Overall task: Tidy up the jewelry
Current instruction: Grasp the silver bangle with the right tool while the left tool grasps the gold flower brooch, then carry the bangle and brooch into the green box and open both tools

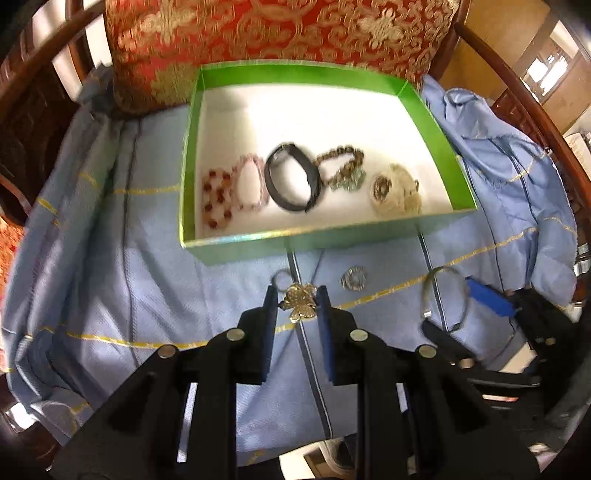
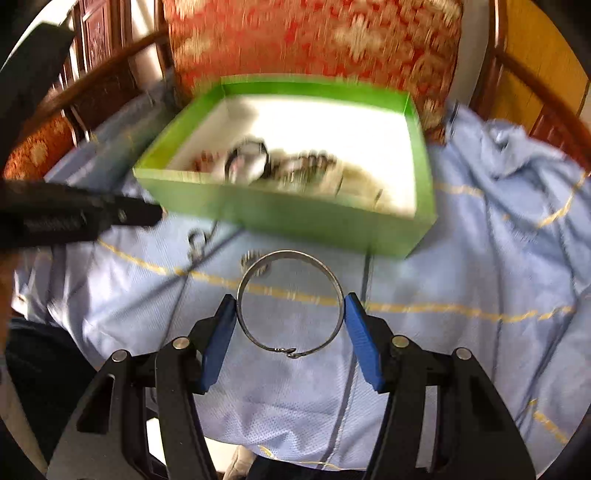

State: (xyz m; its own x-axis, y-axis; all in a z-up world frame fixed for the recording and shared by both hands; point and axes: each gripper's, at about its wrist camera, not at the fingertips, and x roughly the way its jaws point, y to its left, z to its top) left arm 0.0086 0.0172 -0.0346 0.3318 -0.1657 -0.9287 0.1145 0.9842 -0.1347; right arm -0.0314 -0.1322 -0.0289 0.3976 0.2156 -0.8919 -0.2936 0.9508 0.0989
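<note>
Bangle (image 2: 290, 304) clamped | brooch (image 1: 300, 303) clamped | box (image 1: 258, 242) rim ahead (cloth (image 1: 129, 295) between)

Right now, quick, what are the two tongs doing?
Left tongs: closed on the flower brooch.
Right tongs: closed on the silver bangle.

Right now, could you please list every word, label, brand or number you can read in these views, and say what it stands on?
None can be read. The green box, the blue cloth, the red cushion and the jewelry carry no visible writing; the cushion shows only a gold pattern, blurred in the right wrist view.
</note>
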